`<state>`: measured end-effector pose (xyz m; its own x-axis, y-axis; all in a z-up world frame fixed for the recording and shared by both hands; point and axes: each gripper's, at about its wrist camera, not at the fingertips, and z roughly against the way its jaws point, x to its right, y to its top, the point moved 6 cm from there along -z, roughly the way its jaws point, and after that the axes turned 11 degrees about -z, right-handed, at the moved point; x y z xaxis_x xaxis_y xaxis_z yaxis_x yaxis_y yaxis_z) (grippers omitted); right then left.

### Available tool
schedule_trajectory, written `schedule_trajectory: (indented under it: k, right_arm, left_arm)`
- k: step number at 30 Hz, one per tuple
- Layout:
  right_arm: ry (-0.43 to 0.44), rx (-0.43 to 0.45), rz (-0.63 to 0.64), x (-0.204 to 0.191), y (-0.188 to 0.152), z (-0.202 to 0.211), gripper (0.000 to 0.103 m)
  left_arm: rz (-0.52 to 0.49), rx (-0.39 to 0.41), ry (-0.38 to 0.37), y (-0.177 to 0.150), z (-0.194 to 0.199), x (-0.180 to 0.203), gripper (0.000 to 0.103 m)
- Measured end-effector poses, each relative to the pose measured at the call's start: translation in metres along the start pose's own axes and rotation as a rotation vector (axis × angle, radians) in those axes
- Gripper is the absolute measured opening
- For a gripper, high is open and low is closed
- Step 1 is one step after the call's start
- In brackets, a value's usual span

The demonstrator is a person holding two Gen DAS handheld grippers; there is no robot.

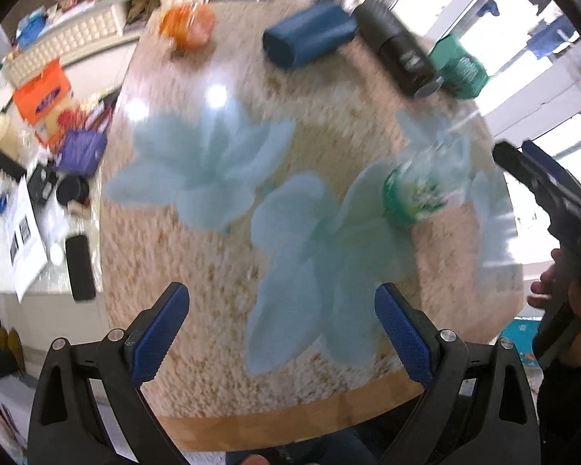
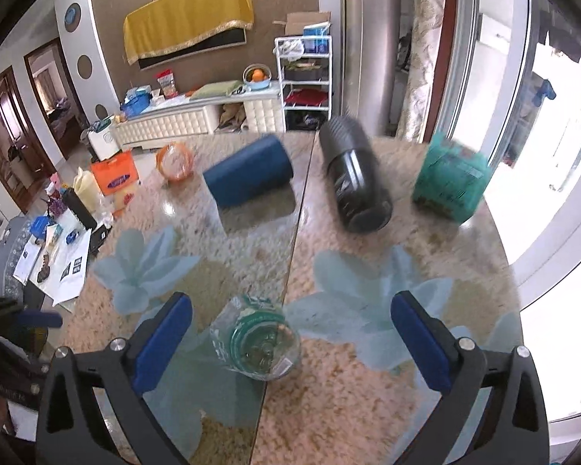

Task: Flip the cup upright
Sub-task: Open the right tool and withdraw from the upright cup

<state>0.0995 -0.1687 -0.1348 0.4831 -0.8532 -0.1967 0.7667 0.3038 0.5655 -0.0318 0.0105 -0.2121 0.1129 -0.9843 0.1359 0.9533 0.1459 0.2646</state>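
A clear glass cup with green print (image 2: 257,339) lies on its side on the glass-topped table (image 2: 368,387), its base turned toward the right wrist camera. My right gripper (image 2: 290,345) is open, above the table, with the cup between its blue pads but apart from them. In the left wrist view the cup (image 1: 414,190) lies far ahead to the right, blurred. My left gripper (image 1: 282,333) is open and empty over the table's near edge. The right gripper's body (image 1: 554,193) shows at the right edge there.
At the far side of the table lie a blue cylinder (image 2: 248,178), a black cylinder (image 2: 356,178), a green container (image 2: 449,182) and an orange ring-shaped object (image 2: 176,162). A cluttered side table (image 1: 31,209) stands left. Windows are at the right.
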Motion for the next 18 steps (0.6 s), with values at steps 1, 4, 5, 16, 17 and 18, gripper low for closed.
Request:
schedule_trajectory:
  k: [1, 4, 5, 16, 17, 18]
  right_arm:
    - [-0.003, 0.000, 0.003, 0.000, 0.002, 0.006, 0.103]
    - [-0.022, -0.002, -0.005, 0.002, 0.006, 0.021, 0.103]
    - [-0.018, -0.006, -0.027, 0.005, 0.008, 0.028, 0.103]
    - [-0.040, 0.014, -0.099, 0.007, 0.019, 0.074, 0.103]
    - [-0.044, 0.014, -0.106, 0.009, 0.019, 0.075, 0.103]
    - [-0.045, 0.017, -0.114, 0.010, 0.019, 0.077, 0.103]
  left_arm:
    - [-0.014, 0.018, 0.015, 0.007, 0.007, 0.001, 0.103]
    - [-0.048, 0.066, 0.024, 0.026, 0.025, 0.006, 0.103]
    - [-0.056, 0.080, 0.004, 0.032, 0.031, 0.009, 0.103]
    - [-0.164, 0.264, 0.017, 0.077, 0.096, 0.040, 0.103]
    - [-0.170, 0.271, 0.029, 0.080, 0.100, 0.043, 0.103]
    - [-0.176, 0.276, 0.038, 0.082, 0.104, 0.045, 0.103]
